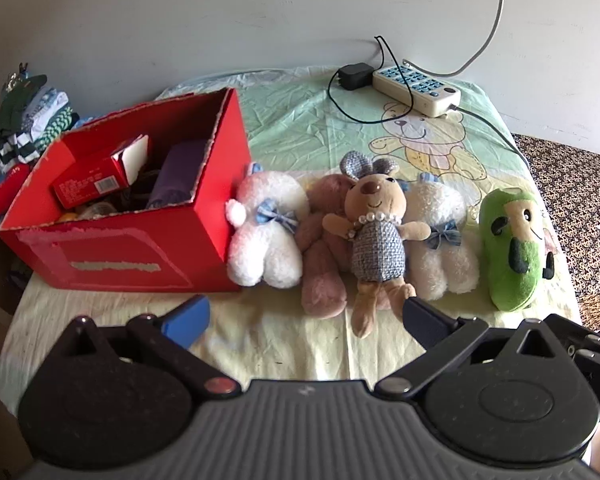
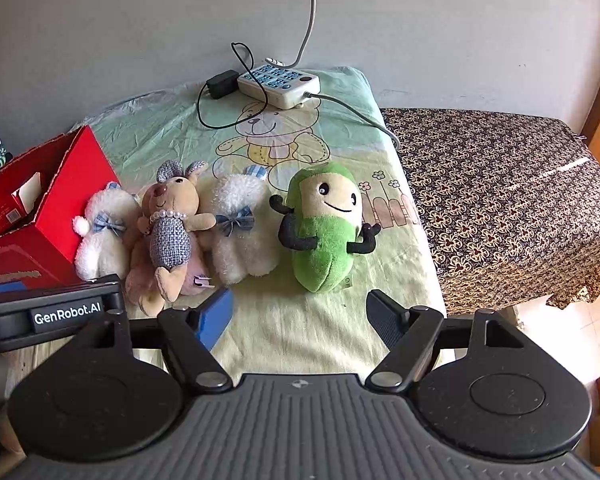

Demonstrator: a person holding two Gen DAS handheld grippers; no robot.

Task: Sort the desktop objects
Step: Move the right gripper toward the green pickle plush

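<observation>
Both tongs, left [image 1: 306,318] and right [image 2: 302,314], spread wide, empty, hovering low over the tabletop [image 1: 276,344]'s near edge. Plush row at twelve o'clock: white lamb [image 1: 266,228] touching the red box [image 1: 128,240], pink toy [image 1: 322,252] under the bunny [image 1: 376,240], second lamb [image 1: 440,236], green plush [image 2: 326,228] at two o'clock, slightly apart. Risks, by judgement: grabbing the bunny and dragging the overlapped pink toy along; soft fur slipping from a shallow pinch; nudging the box, already part full; snagging the black cable [image 1: 340,100] near the power strip [image 1: 416,88] at one o'clock.
</observation>
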